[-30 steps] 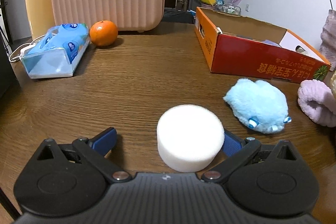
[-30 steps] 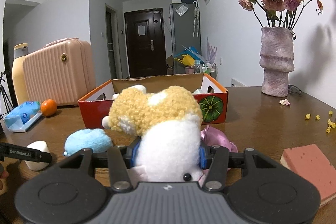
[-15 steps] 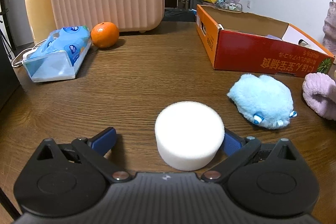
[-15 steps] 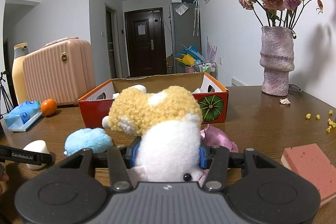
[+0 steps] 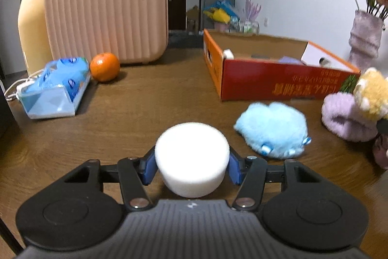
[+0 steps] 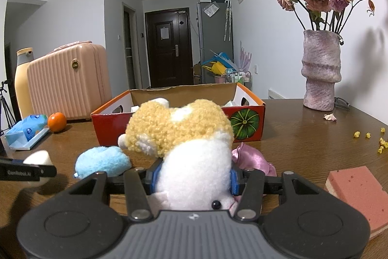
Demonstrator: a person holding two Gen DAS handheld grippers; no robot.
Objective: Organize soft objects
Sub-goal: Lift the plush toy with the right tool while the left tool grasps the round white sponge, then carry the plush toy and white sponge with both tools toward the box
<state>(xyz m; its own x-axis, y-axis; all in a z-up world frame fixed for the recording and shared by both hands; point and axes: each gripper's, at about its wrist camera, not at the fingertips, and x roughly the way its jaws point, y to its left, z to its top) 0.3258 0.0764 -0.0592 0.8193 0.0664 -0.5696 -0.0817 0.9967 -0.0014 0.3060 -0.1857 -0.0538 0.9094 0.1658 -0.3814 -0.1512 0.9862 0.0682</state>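
Left gripper [image 5: 192,163] is closing on the white foam cylinder [image 5: 192,157] on the wooden table [image 5: 145,113], its pads touching both sides. Squeeze gently, then lift toward the red cardboard box [image 5: 278,79]. Right gripper [image 6: 192,177] pinches the yellow-and-white plush toy [image 6: 186,149] near that box.

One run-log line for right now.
left gripper: closing on white foam puck | right gripper: gripping plush dog | box: open

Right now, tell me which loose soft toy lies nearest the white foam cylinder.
The light blue plush, lying just right of the white foam cylinder; the lilac plush sits farther right.
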